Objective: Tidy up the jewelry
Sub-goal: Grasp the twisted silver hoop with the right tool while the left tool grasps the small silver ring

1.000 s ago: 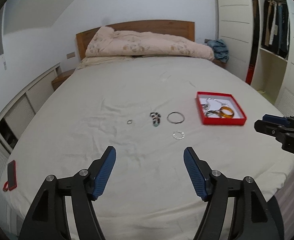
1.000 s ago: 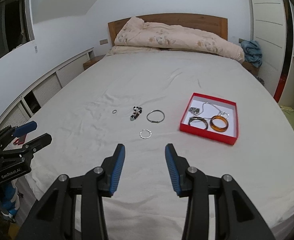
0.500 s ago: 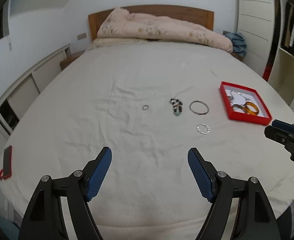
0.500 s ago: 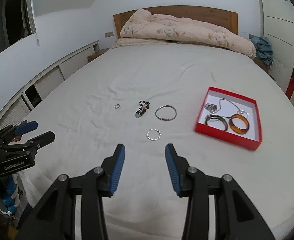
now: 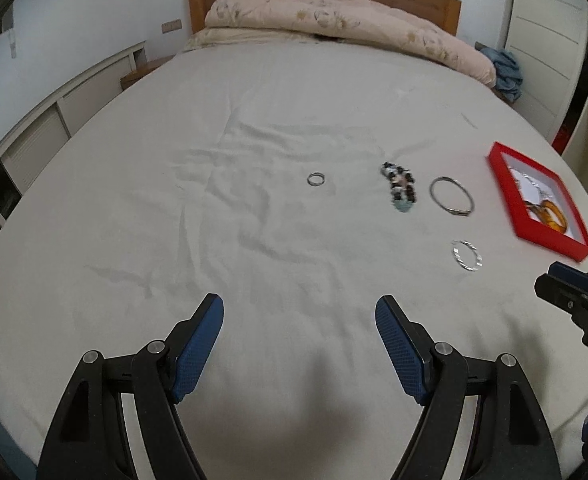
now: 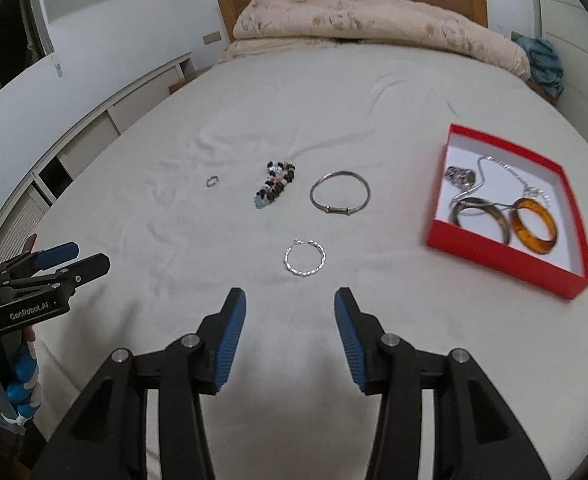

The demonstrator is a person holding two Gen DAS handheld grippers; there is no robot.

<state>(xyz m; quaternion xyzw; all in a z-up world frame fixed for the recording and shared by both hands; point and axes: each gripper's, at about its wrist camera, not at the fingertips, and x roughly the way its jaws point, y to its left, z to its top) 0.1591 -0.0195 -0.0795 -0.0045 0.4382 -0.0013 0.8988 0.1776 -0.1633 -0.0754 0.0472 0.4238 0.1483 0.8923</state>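
Here both grippers' jaws apart, empty; twisted silver ring (image 6: pixel 305 258) near red box (image 6: pixel 493 252)

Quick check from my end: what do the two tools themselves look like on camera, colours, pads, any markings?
Both tools match: black angular frames with silver pivot bolts, blue textured pads lining the finger insides. The left tool reads "GenRobot.AI" in white on its side in the right wrist view. The right tool shows partial white lettering.

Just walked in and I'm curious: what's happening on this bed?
Someone is sorting jewelry into a red box. Both claws, left and right, are open and empty above the sheet. A twisted silver bracelet, wire bangle, beaded bracelet and small ring lie loose.
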